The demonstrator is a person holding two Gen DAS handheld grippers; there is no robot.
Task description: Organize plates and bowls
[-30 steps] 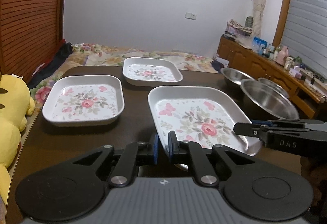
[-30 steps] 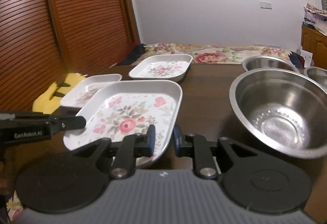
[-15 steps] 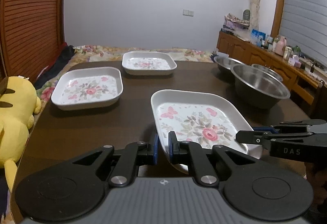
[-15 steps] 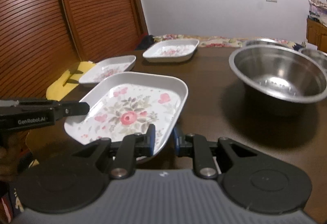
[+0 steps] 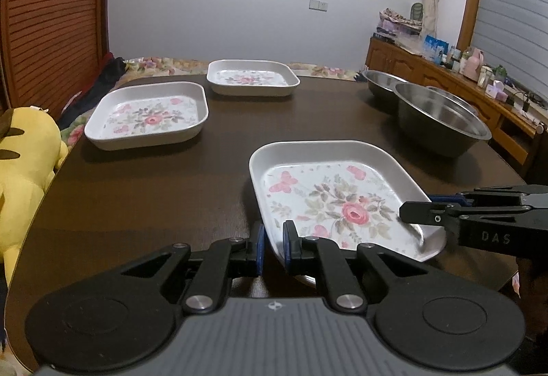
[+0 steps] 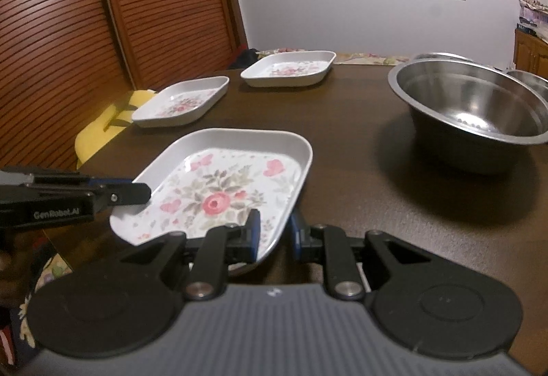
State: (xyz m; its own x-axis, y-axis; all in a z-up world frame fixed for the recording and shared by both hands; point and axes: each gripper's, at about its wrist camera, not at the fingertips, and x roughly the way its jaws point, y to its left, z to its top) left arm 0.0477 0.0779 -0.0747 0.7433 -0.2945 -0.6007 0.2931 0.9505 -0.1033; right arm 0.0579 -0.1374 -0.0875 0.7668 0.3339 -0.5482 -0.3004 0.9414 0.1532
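A white rectangular plate with a pink rose pattern (image 5: 335, 201) (image 6: 222, 191) sits low over the dark table, held from two sides. My left gripper (image 5: 272, 245) is shut on its near left rim, one pad inside and one outside. My right gripper (image 6: 274, 235) is shut on the near right rim in the same way. Each gripper shows in the other's view: the right gripper (image 5: 411, 211) and the left gripper (image 6: 140, 192). I cannot tell if the plate's underside touches the table.
Two more floral plates (image 5: 147, 112) (image 5: 251, 77) lie at the far left of the brown table (image 5: 154, 204). Steel bowls (image 5: 441, 122) (image 5: 383, 81) stand at the far right. A yellow plush toy (image 5: 24, 149) lies past the left edge.
Both grippers have sunk with the plate and drawn it back toward the near table edge. The other plates and the bowls now look farther off.
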